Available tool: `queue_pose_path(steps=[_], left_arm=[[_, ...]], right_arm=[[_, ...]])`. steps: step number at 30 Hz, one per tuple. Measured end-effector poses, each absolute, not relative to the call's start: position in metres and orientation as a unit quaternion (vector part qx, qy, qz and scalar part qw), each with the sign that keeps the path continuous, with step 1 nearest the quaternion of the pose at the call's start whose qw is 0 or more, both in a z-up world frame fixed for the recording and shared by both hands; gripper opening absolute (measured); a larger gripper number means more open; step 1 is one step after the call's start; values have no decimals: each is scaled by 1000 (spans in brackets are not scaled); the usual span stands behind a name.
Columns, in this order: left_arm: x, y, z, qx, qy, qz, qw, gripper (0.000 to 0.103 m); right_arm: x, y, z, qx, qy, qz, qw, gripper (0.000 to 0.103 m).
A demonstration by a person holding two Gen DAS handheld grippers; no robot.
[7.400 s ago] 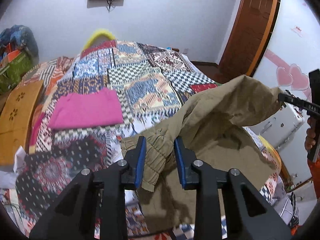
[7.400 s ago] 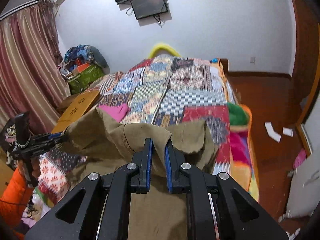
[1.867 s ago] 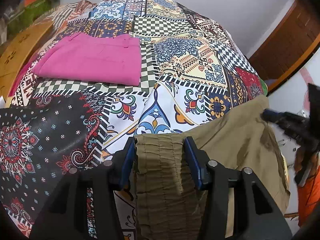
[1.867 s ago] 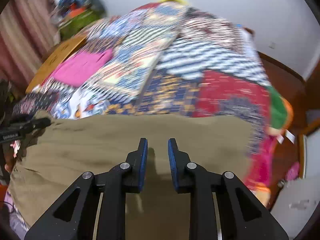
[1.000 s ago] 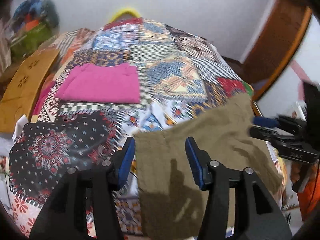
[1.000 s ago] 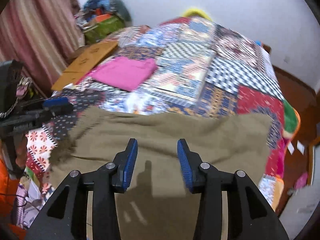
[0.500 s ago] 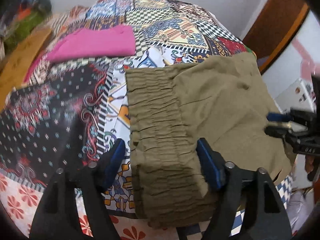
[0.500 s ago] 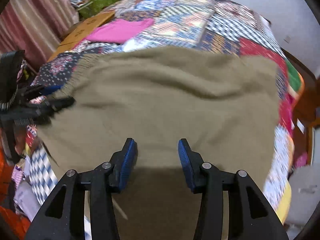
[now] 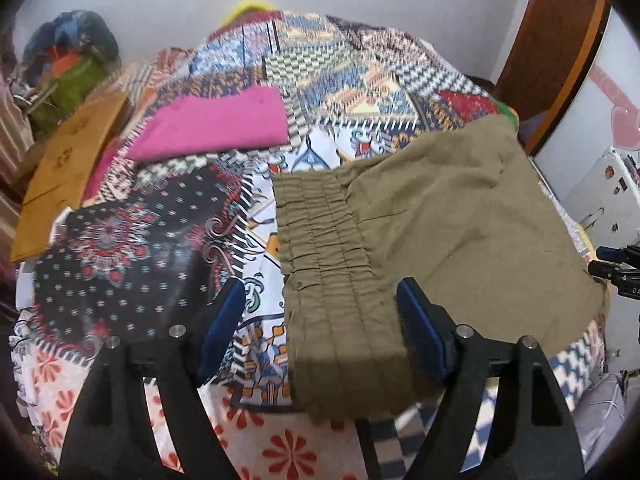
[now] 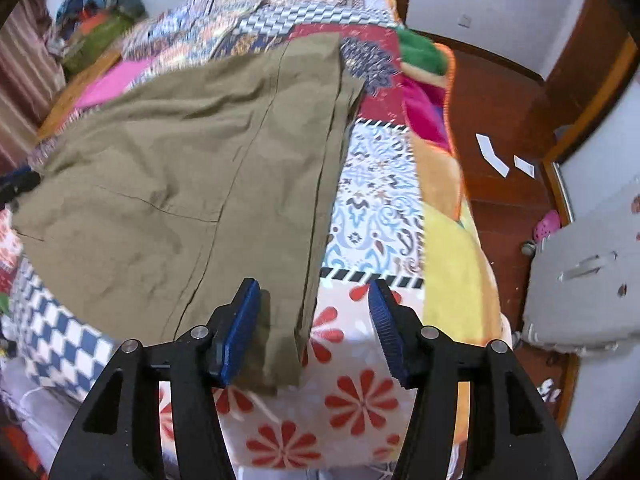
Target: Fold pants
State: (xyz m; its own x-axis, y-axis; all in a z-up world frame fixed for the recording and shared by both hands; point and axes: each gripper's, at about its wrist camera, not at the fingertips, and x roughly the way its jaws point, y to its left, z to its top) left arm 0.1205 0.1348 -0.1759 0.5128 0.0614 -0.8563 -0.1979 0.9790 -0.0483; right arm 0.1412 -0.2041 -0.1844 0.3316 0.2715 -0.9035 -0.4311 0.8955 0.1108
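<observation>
The olive pants (image 9: 460, 220) lie folded flat on the patchwork bedspread (image 9: 132, 248). Their gathered elastic waistband (image 9: 328, 248) points toward my left gripper (image 9: 320, 332), which hovers over it wide open, blue pads clear of the cloth. In the right wrist view the pants (image 10: 180, 160) spread up and left. Their leg-end edge lies between the fingers of my right gripper (image 10: 312, 328), whose jaws are opening, with neither pad pressing on the cloth. The right gripper (image 9: 616, 264) also shows at the far right of the left wrist view.
A folded pink garment (image 9: 216, 128) lies further up the bed, beside a wooden board (image 9: 68, 168) and a heap of bags (image 9: 68, 60). The near bed edge runs under both grippers. A grey suitcase (image 10: 588, 272) and paper scraps (image 10: 492, 156) lie on the floor to the right.
The pants went from hanging in both grippers to lying flat on the bed. Both pairs of jaws widened. The right gripper slid right to the leg-end edge.
</observation>
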Motion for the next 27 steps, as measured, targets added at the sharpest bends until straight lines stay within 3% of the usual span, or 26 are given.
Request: queue_pose_path(steps=[10,17,23,24,27], left_arm=[[90,125,-162,-96,483,87,866,78],[109,151,-173,-135,477,116,860,78],[133,178,-212,-155,507,138,837,78],[133,180,-216,-160,507,137,836,80],[130,186,-223,-173,499,137,838,86]], right_arm=[[168,-144,-152,-18,479,296,826,53],[244,-75,-181,-23,515,297,803,51],[289,-62,-229,-66,567,255,781,21],[296,-66,-230,-58,567,254,781,11],[310,-83,-216,-34,545,230,805,8]])
